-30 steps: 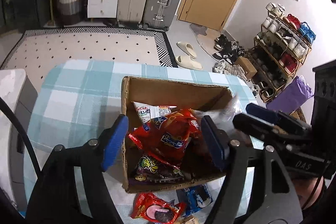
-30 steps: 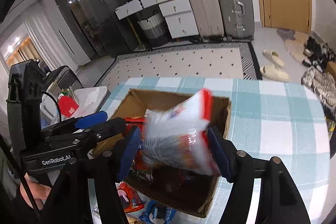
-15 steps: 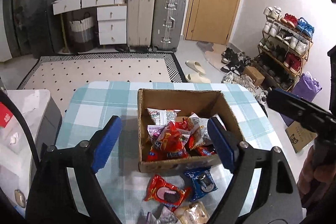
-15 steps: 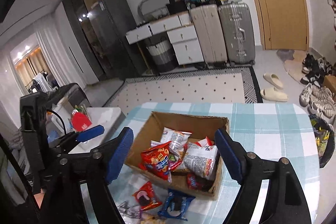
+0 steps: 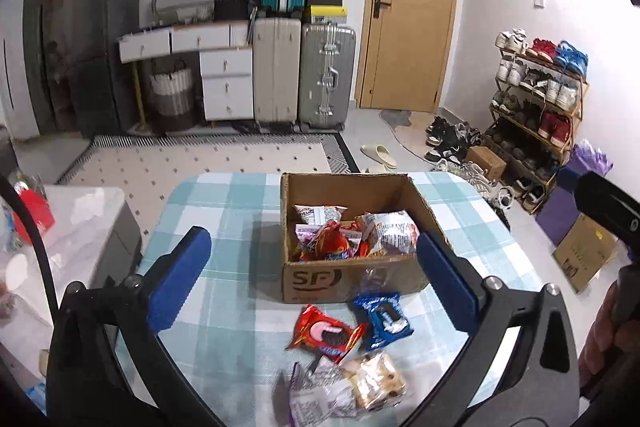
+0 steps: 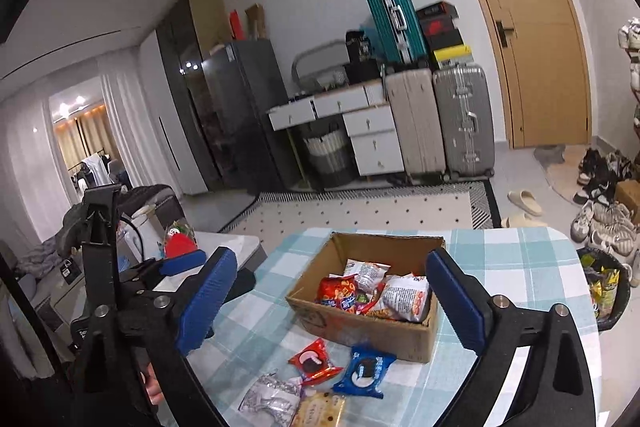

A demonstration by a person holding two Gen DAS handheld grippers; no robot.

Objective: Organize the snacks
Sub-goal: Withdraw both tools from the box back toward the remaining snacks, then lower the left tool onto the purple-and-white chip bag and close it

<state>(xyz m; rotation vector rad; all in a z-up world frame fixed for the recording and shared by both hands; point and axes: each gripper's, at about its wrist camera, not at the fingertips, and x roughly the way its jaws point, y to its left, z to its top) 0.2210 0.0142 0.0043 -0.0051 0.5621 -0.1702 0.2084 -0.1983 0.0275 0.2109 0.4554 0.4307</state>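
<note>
Jaws wide apart and empty on my left gripper (image 5: 308,275) and right gripper (image 6: 332,301), so reaching the huddled desk (image 5: 224,211) packets, red cookie pack (image 5: 325,334) touching blue cookie pack (image 5: 383,319), I risk pinching two or shoving the box (image 5: 352,277).

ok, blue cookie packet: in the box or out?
Out. The blue cookie packet lies on the checked tablecloth just in front of the cardboard box.

Box (image 5: 320,279): open cardboard, printed "SF", set upright on the checked tabletop (image 5: 224,211). Packets are heaped inside: a white one (image 5: 390,233), a red one (image 5: 330,245), a white one (image 5: 318,214) behind. Outside, before the box, lie flat: a red biscuit packet (image 5: 324,334), a blue one (image 5: 383,319) beside it, nearer a silver wrapper (image 5: 320,393) and a beige cookie packet (image 5: 376,385), touching.
</note>
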